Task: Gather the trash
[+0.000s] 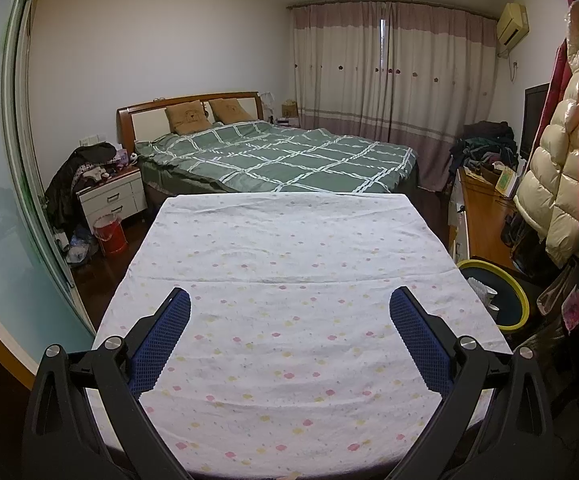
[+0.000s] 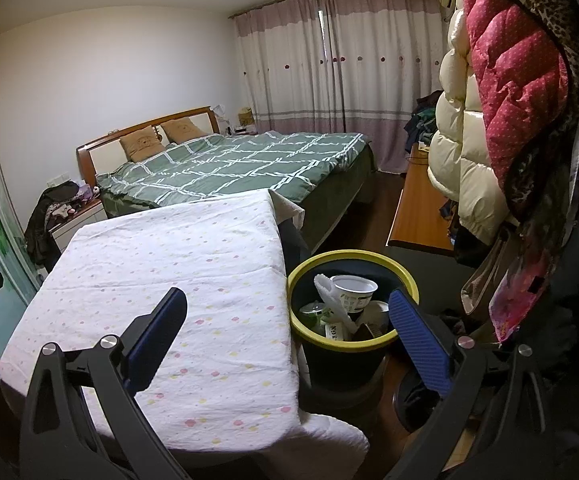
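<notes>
1. Judged nearly or wholly finished: saw no loose trash on the flowered table cloth (image 1: 289, 300), bare across its whole top in both views.
2. Found the trash (image 2: 343, 308) already gathered in the yellow-rimmed bin (image 2: 403, 276): a white paper cup (image 2: 355, 290) uppermost, a white plastic utensil leaning at its 9 o'clock, a clear lid and printed wrappers lower down.
3. Placed the bin on the floor just beside the table's right edge, at 3 o'clock from the cloth; caught only its rim (image 1: 523, 304) at 3 o'clock in the left view.
4. Held both claws spread wide and empty: left gripper (image 1: 289, 308) over the cloth, right gripper (image 2: 289, 312) straddling the table edge and the bin.
5. Left perhaps only a final check; could not tell whether trash lay out of view.
</notes>
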A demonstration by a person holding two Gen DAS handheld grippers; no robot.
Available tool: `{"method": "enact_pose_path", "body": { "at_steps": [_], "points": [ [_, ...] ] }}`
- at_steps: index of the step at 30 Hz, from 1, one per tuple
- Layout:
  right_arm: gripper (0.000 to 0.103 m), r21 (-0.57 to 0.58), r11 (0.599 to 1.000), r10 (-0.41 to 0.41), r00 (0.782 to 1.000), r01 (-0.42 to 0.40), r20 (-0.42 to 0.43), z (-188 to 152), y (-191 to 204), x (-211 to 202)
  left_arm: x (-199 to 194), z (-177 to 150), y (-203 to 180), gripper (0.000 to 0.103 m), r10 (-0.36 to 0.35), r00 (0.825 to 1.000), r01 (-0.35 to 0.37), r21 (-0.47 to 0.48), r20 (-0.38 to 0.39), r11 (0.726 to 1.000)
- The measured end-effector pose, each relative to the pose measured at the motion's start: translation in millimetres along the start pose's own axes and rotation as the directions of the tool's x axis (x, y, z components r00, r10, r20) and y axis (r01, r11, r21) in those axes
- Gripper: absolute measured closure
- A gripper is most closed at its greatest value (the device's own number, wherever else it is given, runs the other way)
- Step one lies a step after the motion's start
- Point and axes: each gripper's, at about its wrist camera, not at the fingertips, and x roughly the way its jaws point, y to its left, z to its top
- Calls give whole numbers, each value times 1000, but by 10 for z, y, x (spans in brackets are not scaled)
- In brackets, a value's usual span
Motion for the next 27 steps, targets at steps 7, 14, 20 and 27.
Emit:
{"method": "enact_pose_path", "body": {
  "at_steps": [7,14,20,27],
  "points": [
    [7,1,1000,0,1000,0,-3,-2,25,10,22,-14,-4,5,1,1000,-1,0,-7,1000],
    [7,3,1000,2,1000,-2,-5,-3,36,17,33,-24,-10,5,5,1000,-5,-6,-11,1000],
    [7,2,1000,4,1000,-4,-6,-8,48,22,36,-25,-8,5,5,1000,-5,-5,-12,1000],
    [7,3,1000,4,1000,-4,-9,-15,57,29,42,-30,-4,5,5,1000,-5,-5,-12,1000]
  ]
}}
